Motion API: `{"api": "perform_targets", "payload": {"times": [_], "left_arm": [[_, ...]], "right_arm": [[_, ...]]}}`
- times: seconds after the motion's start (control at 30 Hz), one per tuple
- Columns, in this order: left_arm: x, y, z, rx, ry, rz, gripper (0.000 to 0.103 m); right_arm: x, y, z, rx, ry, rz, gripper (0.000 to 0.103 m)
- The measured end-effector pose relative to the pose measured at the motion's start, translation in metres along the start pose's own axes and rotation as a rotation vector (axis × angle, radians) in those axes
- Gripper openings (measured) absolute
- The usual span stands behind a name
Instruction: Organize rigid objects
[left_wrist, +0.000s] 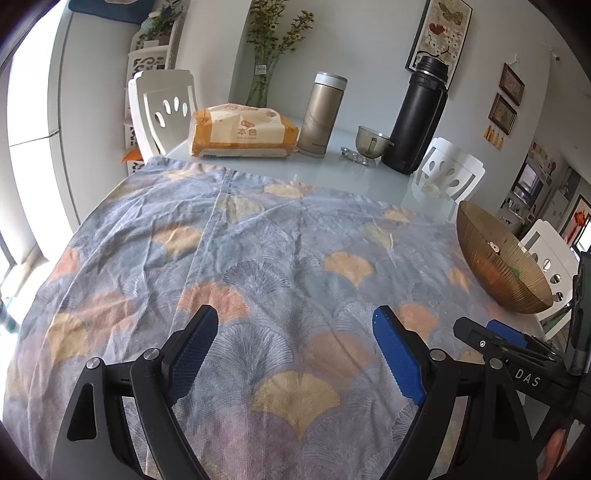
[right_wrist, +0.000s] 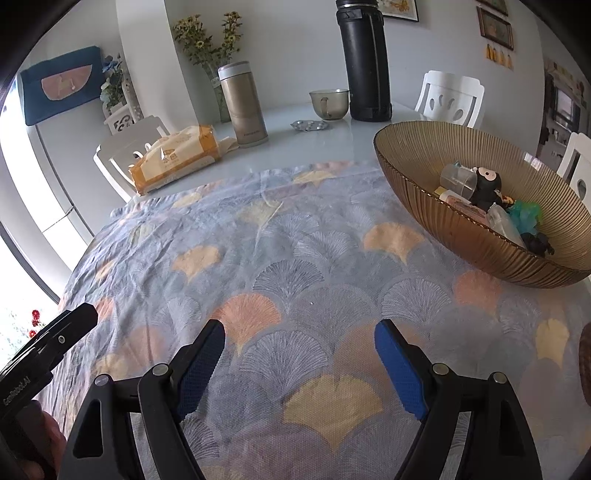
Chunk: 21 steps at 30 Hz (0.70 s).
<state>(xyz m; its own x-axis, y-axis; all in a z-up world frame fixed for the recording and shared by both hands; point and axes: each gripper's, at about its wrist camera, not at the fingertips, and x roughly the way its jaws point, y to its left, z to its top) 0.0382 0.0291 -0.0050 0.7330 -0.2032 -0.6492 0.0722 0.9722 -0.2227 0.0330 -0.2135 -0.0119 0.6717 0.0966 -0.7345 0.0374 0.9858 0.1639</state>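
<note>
A ribbed amber glass bowl (right_wrist: 461, 236) stands at the right of the table on a leaf-patterned cloth (right_wrist: 280, 258). In it lie a clear plastic cup (right_wrist: 458, 181), a black toy figure (right_wrist: 485, 184), a small bottle (right_wrist: 506, 221) and a teal item (right_wrist: 524, 214). My right gripper (right_wrist: 300, 326) hovers open over bare cloth, left of the bowl, with nothing between its blue pads. My left gripper (left_wrist: 295, 312) is open over the cloth too, and empty. The bowl (left_wrist: 495, 266) lies to its right. Each view shows the other gripper alongside: the right gripper (left_wrist: 491, 332) and the left gripper (right_wrist: 70, 328).
At the back on the glass tabletop (left_wrist: 351, 173) stand a tissue pack (left_wrist: 240, 129), a gold thermos (left_wrist: 321, 114), a tall black flask (left_wrist: 417, 118), a glass cup (left_wrist: 371, 142) and a foil blister (right_wrist: 309, 124). White chairs (left_wrist: 164, 110) surround the table.
</note>
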Motion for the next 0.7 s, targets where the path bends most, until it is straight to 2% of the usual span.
{"api": "perform_targets", "payload": {"times": [0.27,0.43,0.7], "left_arm": [[0.0029,0.0046,0.0008,-0.013,0.011,0.037,0.087],[0.003,0.0011,0.0007,0.021,0.006,0.09,0.087],[0.0054,-0.0008,-0.0007,0.041,0.022,0.105,0.087]], "right_arm": [[0.0014,-0.0028,-0.0001,0.015,0.006,0.001,0.082],[0.001,-0.002,0.0002,0.007,0.009,0.006,0.082],[0.0016,-0.0005,0.0,0.007,0.013,0.009,0.082]]}}
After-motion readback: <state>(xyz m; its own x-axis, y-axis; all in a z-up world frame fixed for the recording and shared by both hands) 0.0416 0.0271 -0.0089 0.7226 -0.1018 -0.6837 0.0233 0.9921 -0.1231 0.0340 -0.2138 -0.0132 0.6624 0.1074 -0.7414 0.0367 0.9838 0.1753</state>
